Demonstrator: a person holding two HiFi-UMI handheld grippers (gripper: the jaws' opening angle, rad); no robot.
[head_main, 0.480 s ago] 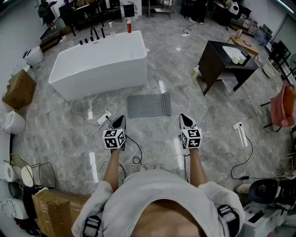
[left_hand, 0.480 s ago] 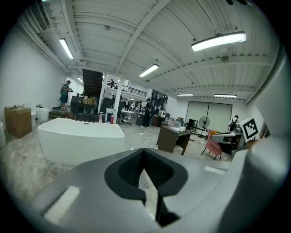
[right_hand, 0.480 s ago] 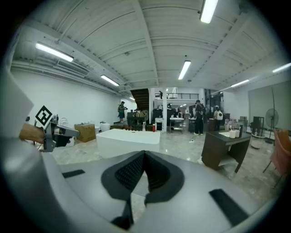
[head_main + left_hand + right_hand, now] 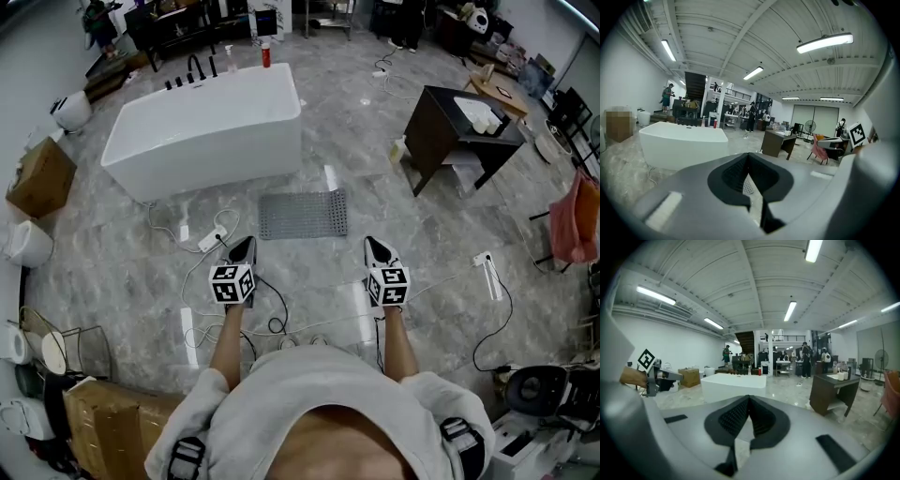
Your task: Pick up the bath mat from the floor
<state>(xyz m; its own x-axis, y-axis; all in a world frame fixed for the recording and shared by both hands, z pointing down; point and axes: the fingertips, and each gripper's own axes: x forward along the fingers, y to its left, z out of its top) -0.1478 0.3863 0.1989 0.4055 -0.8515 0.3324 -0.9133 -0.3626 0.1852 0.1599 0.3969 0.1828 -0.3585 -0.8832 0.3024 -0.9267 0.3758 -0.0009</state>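
Both closed, empty: left gripper (image 4: 242, 248), right gripper (image 4: 378, 249) | nothing moved lately; mat (image 4: 303, 215) untouched ahead | pickup unstarted

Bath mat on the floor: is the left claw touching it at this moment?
Apart. The head view shows bare floor between the bath mat and the tip of the shut left claw.

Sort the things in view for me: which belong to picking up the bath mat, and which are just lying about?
Part of the job:
bath mat, flat on the floor ahead
left gripper, shut and empty
right gripper, shut and empty

Just lying about:
white bathtub
dark cabinet
cardboard box
power strip
red bottle
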